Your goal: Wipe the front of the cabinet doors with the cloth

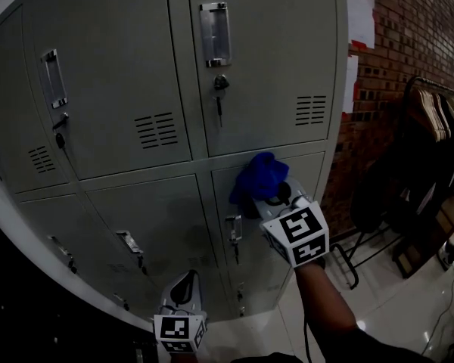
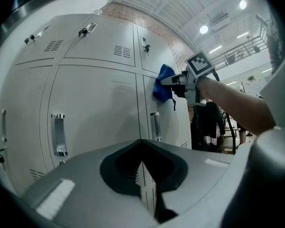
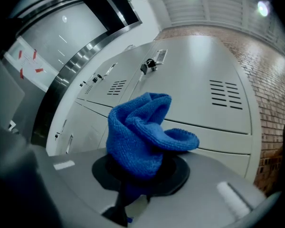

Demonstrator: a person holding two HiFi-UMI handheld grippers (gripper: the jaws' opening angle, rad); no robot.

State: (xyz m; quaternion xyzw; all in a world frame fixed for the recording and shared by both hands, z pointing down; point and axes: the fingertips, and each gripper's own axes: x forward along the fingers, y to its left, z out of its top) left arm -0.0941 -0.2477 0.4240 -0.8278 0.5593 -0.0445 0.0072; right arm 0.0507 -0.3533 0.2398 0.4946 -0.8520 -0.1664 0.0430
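Observation:
A bunched blue cloth (image 1: 259, 174) is clamped in my right gripper (image 1: 276, 197), which is shut on it. The cloth presses against the top of a lower grey cabinet door (image 1: 299, 174), just under the seam below the upper door (image 1: 272, 59). In the right gripper view the blue cloth (image 3: 142, 134) fills the jaws, with the vented upper door (image 3: 199, 89) behind it. My left gripper (image 1: 183, 287) hangs low near the bottom doors, shut and empty. From the left gripper view, the cloth (image 2: 164, 83) and right gripper (image 2: 180, 82) show against the lockers.
Grey metal lockers (image 1: 113, 89) with handles (image 1: 214, 34), keys and vents fill the view. A brick wall (image 1: 393, 59) stands to the right. A rack of dark clothes (image 1: 431, 142) and a glossy floor (image 1: 393, 301) lie at lower right.

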